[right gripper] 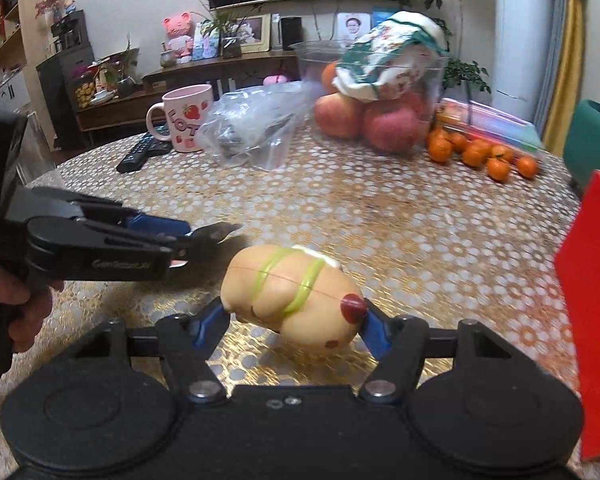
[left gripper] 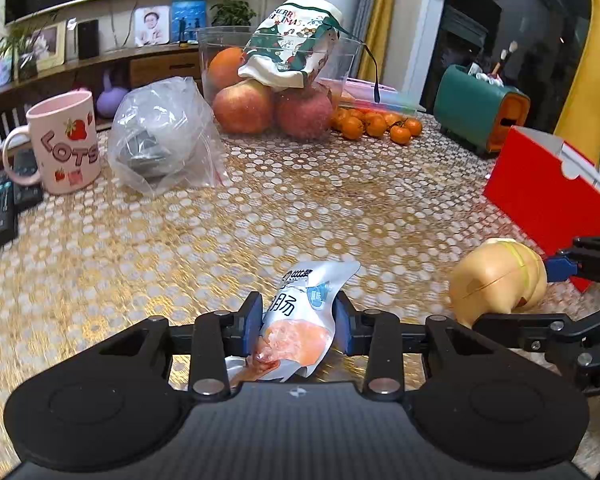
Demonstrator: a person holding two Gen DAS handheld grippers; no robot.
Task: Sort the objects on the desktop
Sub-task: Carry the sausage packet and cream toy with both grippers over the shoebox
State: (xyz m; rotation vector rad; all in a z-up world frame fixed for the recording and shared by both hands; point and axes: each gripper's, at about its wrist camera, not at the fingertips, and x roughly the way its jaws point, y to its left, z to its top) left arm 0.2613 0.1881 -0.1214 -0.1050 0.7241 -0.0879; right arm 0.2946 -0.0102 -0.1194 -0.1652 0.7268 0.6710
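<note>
1. Silver foil sausage packet sits clamped between the blue pads of my left gripper, raised off the gold-patterned tablecloth; the pads press on both its sides.
2. My right gripper is clenched on a tan toy figure with green bands, one pad at each end; the toy appears clear of the cloth.
3. Both items hang over the near part of the table, the toy just to the right of the packet. No earlier picture is to hand, so I report no jaw movement.
4. Step in hand, by my judgement: carrying two picked items to their places.
5. Candidate destinations: the red box at right, or the clear tub of fruit at the far side. Which is meant I cannot tell.
6. The next move calls for a level carry and a firm grip on the slippery foil.
</note>
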